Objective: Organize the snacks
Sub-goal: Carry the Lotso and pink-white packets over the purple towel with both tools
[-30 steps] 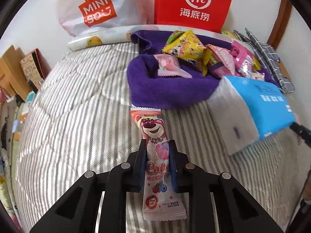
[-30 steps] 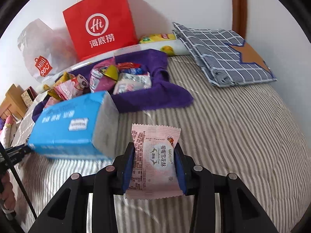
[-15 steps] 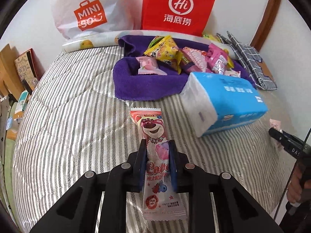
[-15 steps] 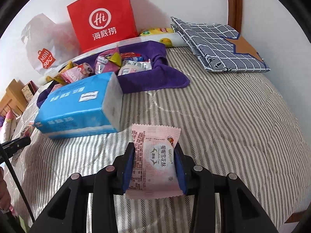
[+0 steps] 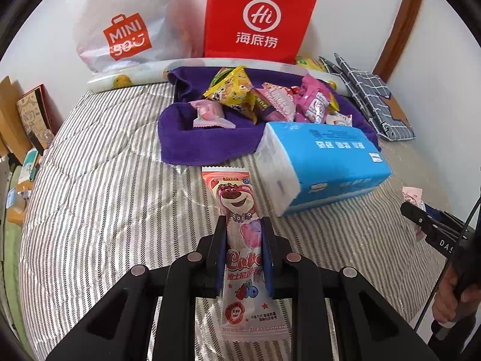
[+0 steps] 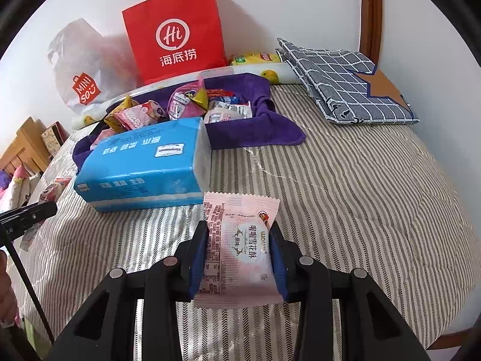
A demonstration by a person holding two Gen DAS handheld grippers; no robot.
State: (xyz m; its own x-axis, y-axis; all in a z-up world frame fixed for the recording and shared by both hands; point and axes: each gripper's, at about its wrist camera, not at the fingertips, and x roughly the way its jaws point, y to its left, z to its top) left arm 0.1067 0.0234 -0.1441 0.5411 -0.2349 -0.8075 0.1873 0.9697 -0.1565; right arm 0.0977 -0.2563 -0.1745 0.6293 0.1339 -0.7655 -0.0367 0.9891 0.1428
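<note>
While both grippers hang over the striped bed cover (image 5: 99,198), each has a snack clamped between its pads. The left gripper (image 5: 244,225) is closed tight on a long bear-print candy packet (image 5: 237,225), whose long axis runs from 6 to 12 o'clock along the fingers, top end pointing at the purple towel (image 5: 204,144). The right gripper (image 6: 239,234) is closed on a wider pale pink biscuit packet (image 6: 240,240), held upright, its print turned sideways. At 1 o'clock from the candy lies a blue tissue pack (image 5: 324,162), between the grippers and the towel's heap of snacks (image 5: 270,102). Behind, at 12 o'clock, a red paper bag (image 5: 258,21) and a white plastic bag (image 5: 126,30) lean on the wall; a checked cushion (image 6: 345,84) lies at 1 o'clock in the right view.
</note>
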